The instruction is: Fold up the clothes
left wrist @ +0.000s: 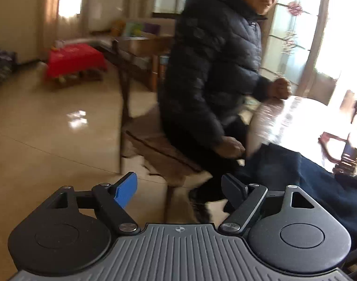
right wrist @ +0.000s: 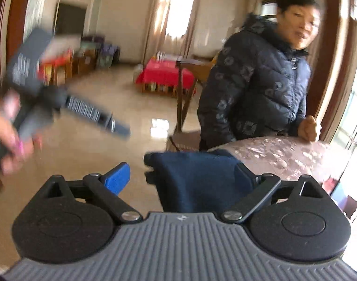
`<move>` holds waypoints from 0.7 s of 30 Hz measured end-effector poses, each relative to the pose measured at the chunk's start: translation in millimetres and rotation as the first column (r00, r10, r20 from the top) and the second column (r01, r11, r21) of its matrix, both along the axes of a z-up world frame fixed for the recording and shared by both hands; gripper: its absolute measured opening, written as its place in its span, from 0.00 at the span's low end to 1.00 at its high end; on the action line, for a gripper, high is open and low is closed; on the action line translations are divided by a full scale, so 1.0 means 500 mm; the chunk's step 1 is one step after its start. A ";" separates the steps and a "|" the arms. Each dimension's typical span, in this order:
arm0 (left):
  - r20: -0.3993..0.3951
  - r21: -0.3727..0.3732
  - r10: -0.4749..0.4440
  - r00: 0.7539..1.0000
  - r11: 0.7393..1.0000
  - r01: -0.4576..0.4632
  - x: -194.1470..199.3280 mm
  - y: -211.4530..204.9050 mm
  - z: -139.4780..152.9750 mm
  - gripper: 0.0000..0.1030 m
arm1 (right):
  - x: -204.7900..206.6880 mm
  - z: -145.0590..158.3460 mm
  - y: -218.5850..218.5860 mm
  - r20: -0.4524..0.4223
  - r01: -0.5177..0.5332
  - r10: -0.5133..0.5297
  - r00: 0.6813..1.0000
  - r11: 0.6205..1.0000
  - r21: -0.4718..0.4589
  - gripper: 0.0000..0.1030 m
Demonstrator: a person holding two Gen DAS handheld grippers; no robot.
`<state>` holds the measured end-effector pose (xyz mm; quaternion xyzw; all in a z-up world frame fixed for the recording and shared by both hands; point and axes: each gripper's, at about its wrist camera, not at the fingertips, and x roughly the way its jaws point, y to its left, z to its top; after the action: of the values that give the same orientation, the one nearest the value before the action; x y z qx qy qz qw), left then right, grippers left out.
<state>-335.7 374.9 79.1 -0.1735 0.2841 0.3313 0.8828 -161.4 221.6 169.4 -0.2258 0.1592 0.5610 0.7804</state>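
Left gripper (left wrist: 179,185) spread wide, nothing between its fingers, raised over the floor; dark blue garment (left wrist: 302,178) off to its right, draped on the table (left wrist: 293,117), apart from the pads. Right gripper (right wrist: 182,178) also wide, the garment's folded edge (right wrist: 197,178) lying between the fingers against the right-hand one, blue pad (right wrist: 117,178) clear of it. No legible writing; bystander in dark jacket (right wrist: 255,82) beyond the table.
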 end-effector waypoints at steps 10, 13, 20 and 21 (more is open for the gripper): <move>-0.028 0.077 -0.002 1.000 0.997 0.004 0.034 -0.024 -0.011 1.00 | 0.048 -0.066 0.083 -0.057 0.143 -0.148 0.987 0.986 -0.087 0.90; -0.040 -0.010 -0.022 0.999 1.000 0.021 0.038 -0.007 -0.050 1.00 | 0.075 -0.074 0.088 -0.146 0.163 -0.176 0.974 0.982 -0.093 0.76; 0.057 -0.288 -0.135 0.989 0.946 0.146 0.052 0.010 -0.122 0.99 | 0.139 -0.068 0.051 -0.341 0.232 -0.221 0.914 0.973 -0.010 0.46; 0.096 -0.321 -0.149 0.984 0.931 0.172 0.053 0.010 -0.124 0.99 | 0.148 -0.069 0.044 -0.382 0.243 -0.222 0.897 0.970 0.007 0.45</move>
<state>-309.4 379.7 17.2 -0.3056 0.3173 0.2000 0.8752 -87.3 243.6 135.2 -0.0716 0.3172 0.5008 0.8022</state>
